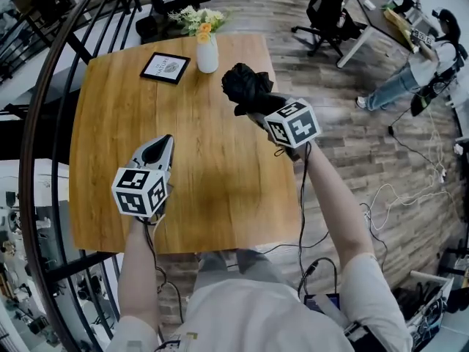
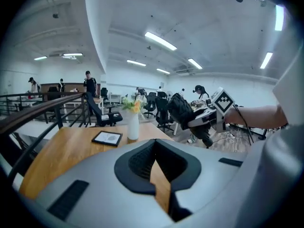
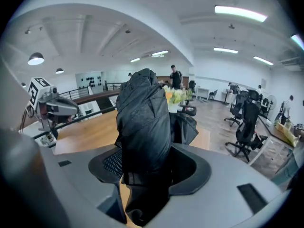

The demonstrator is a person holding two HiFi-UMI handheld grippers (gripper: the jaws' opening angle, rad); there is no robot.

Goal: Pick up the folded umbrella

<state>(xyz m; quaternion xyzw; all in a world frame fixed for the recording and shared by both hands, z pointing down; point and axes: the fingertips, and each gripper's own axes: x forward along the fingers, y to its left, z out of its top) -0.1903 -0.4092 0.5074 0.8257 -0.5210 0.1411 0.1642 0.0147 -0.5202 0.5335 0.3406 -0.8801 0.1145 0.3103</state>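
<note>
The folded umbrella (image 1: 245,86) is a black crumpled bundle held up over the wooden table's (image 1: 212,196) right far part. My right gripper (image 1: 254,110) is shut on its lower end. In the right gripper view the umbrella (image 3: 142,113) stands up between the jaws and fills the gap. My left gripper (image 1: 163,147) hovers over the table's left near part, its jaws together with nothing in them. From the left gripper view the umbrella (image 2: 181,109) and the right gripper show at the right, above the table edge.
A white vase with flowers (image 1: 207,50) and a dark framed card (image 1: 165,67) stand at the table's far side. A curved black railing (image 1: 40,130) runs along the left. Office chairs (image 1: 326,9) and a person (image 1: 410,72) are on the floor beyond the right edge.
</note>
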